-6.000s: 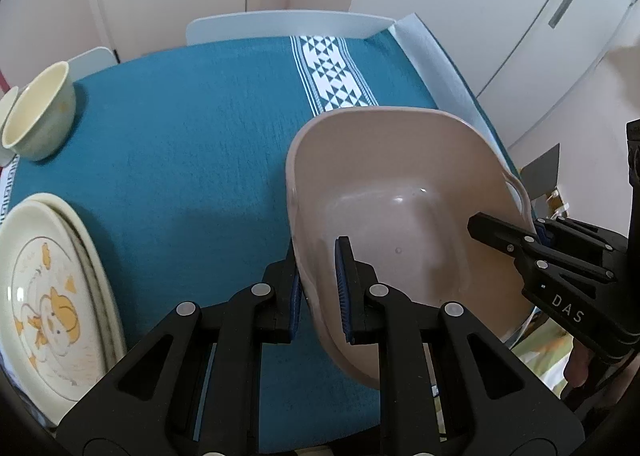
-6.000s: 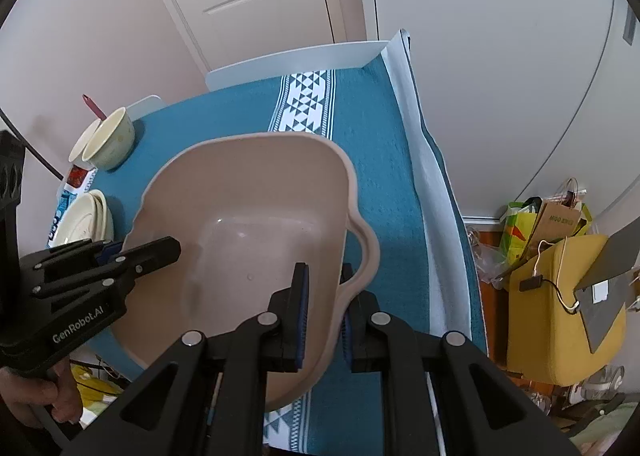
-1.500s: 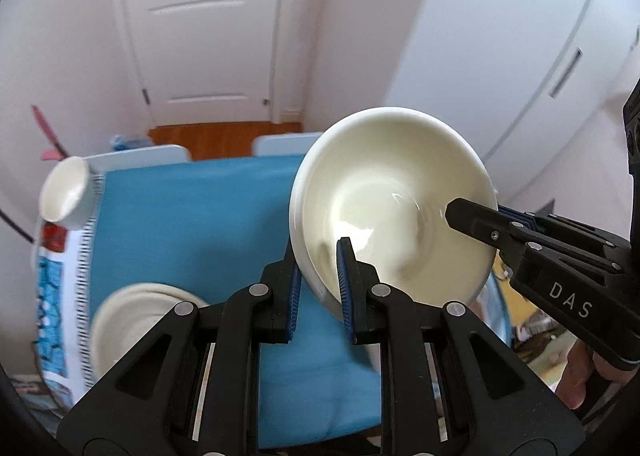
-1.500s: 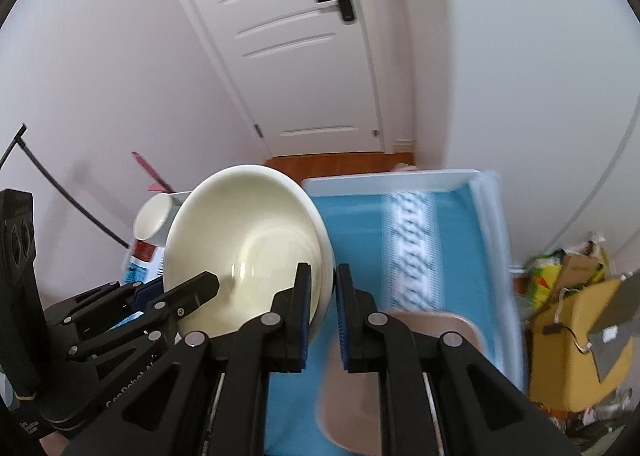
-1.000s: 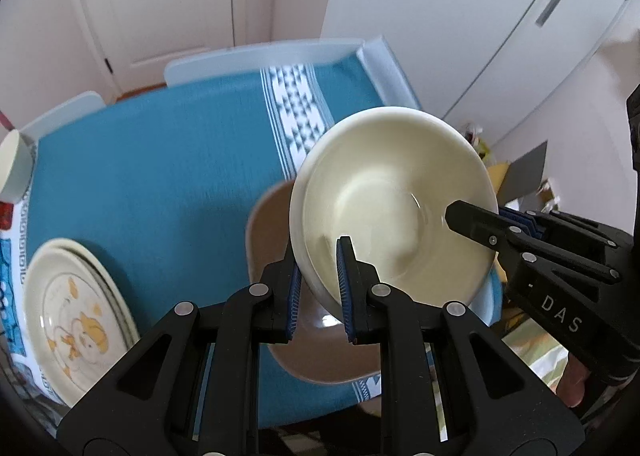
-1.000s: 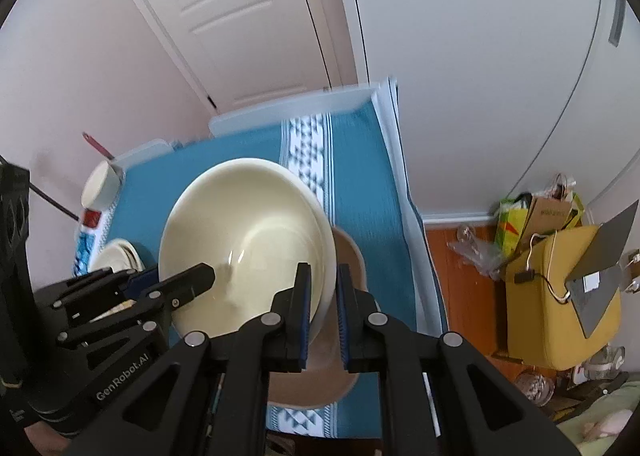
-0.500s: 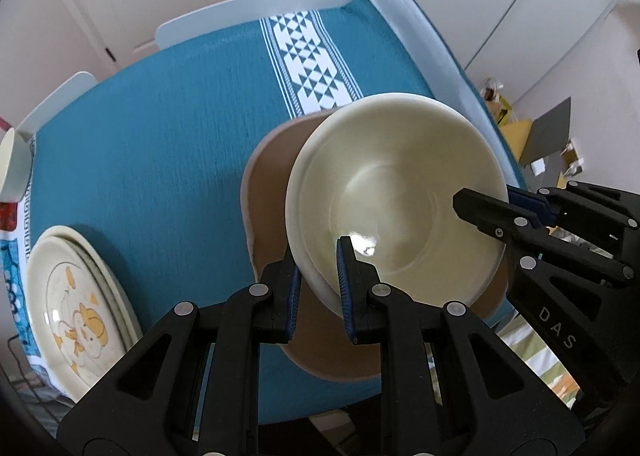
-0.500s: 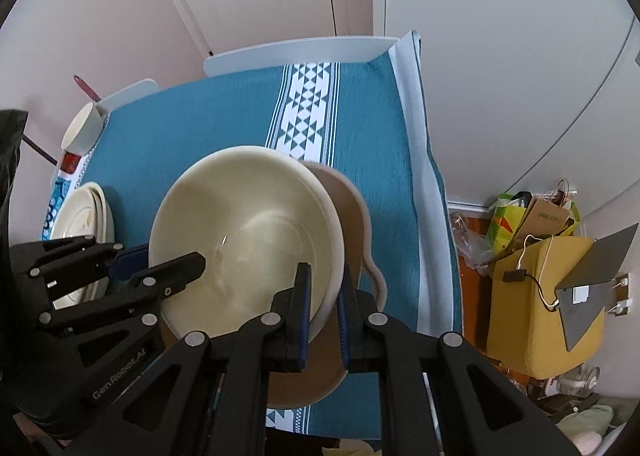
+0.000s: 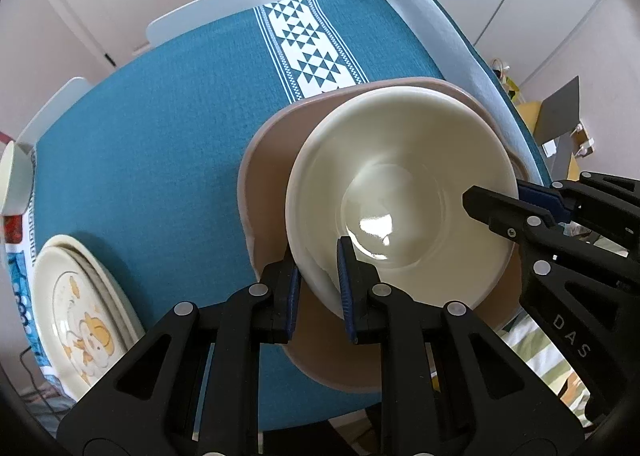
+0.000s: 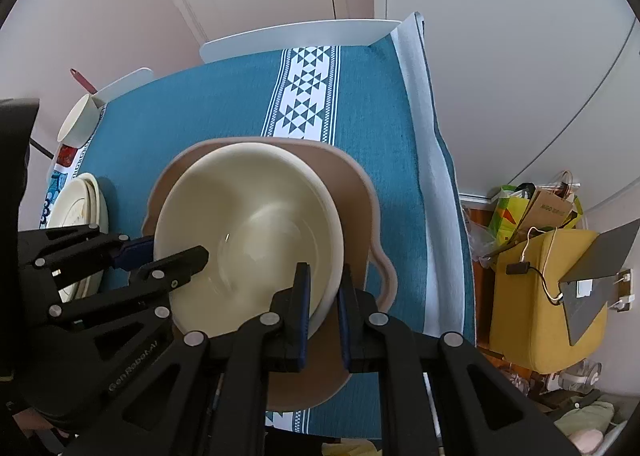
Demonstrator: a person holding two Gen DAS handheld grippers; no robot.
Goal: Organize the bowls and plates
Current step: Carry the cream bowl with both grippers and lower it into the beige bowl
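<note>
Jaws clamped, both grippers (image 9: 317, 288) (image 10: 323, 298) have lowered bowl (image 9: 400, 192) into basin (image 9: 264, 192)

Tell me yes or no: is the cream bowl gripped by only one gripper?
No: the left gripper and the right gripper each pinch opposite sides of the cream bowl's rim over the beige basin.

Bright daylight, sharp; glare spot in bowl (image 9: 374, 224); fisheye-warped, dark corners.

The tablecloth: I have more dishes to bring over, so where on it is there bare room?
Free: the blue tablecloth between the plate stack and the tan basin, and the far end around the patterned stripe. Crowded: the basin, filled by the cream bowl.
</note>
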